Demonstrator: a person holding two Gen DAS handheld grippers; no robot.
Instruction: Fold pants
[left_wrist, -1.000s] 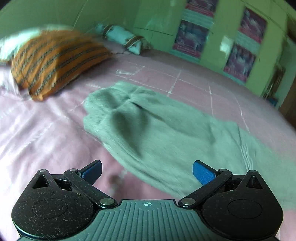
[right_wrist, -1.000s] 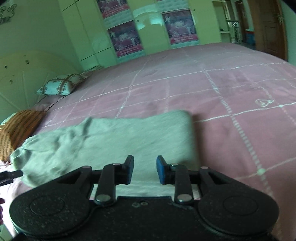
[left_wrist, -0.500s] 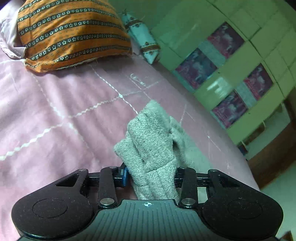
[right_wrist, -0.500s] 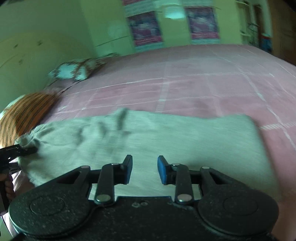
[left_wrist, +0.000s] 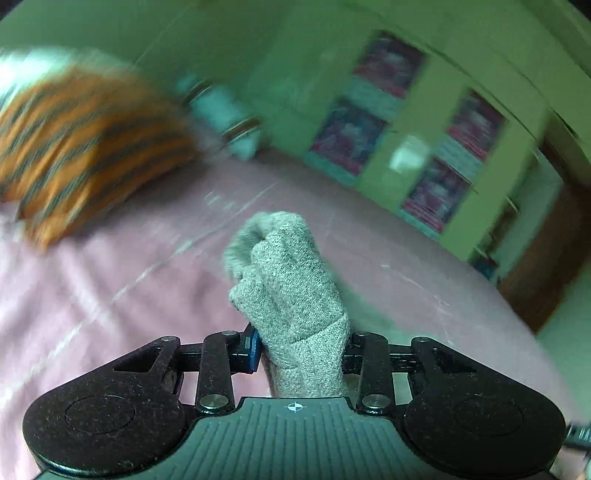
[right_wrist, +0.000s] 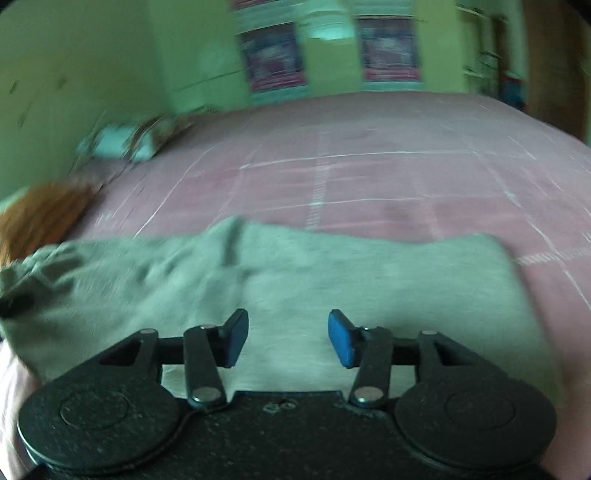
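Left claw (left_wrist: 299, 350) pinching bunched pants (left_wrist: 291, 288); right claw (right_wrist: 288, 338) just opening, empty, pants at 12 o'clock. Thick wad could slip out lol.

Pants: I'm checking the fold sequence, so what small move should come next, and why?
Probably lower the right gripper onto the pants and close. Its jaws have just been opening, with nothing pinched between them, while the left gripper already clamps a bunched end of the fabric.
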